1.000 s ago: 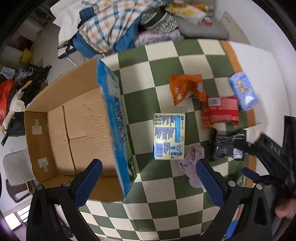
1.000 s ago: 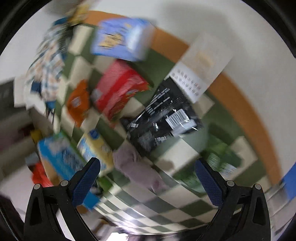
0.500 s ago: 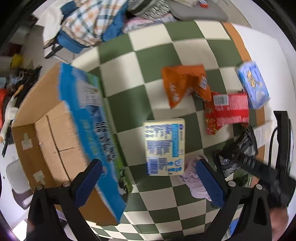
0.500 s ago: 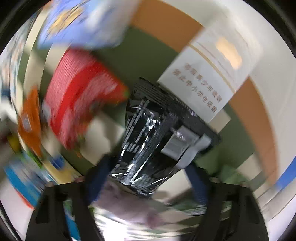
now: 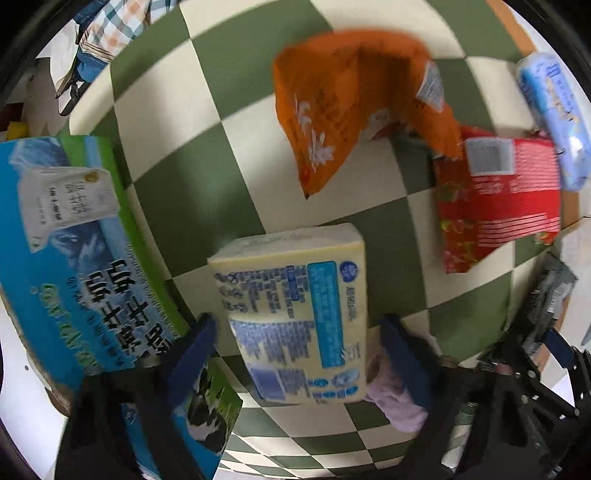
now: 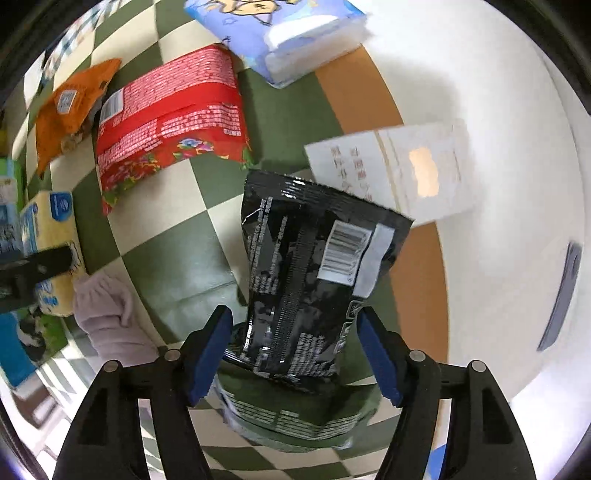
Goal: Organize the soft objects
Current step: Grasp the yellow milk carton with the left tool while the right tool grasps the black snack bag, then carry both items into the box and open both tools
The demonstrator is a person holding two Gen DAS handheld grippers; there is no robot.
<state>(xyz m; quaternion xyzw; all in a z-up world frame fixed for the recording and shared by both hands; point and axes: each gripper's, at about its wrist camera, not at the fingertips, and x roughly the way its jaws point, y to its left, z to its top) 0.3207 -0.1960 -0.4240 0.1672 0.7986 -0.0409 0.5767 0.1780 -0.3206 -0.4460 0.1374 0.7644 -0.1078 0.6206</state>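
Observation:
My left gripper (image 5: 295,350) is open, its blue fingers on either side of a yellow tissue pack (image 5: 295,314) on the checkered cloth. My right gripper (image 6: 295,350) is open around the lower end of a black foil bag (image 6: 310,280), fingers apart from its sides. An orange bag (image 5: 351,103), a red bag (image 5: 498,199), a blue tissue pack (image 5: 554,118) and a lilac cloth (image 5: 399,402) lie around. The red bag (image 6: 170,122), the blue pack (image 6: 280,33) and the lilac cloth (image 6: 110,317) also show in the right wrist view.
A blue printed carton (image 5: 74,258) stands at the left, close to the left finger. A white paper card (image 6: 399,173) lies behind the black bag on the white table (image 6: 498,92). Piled clothes (image 5: 110,33) sit beyond the cloth's far edge.
Both grippers moved down and forward: the left closed in over the yellow tissue pack, the right over the black bag. The carton's open inside has left the left view.

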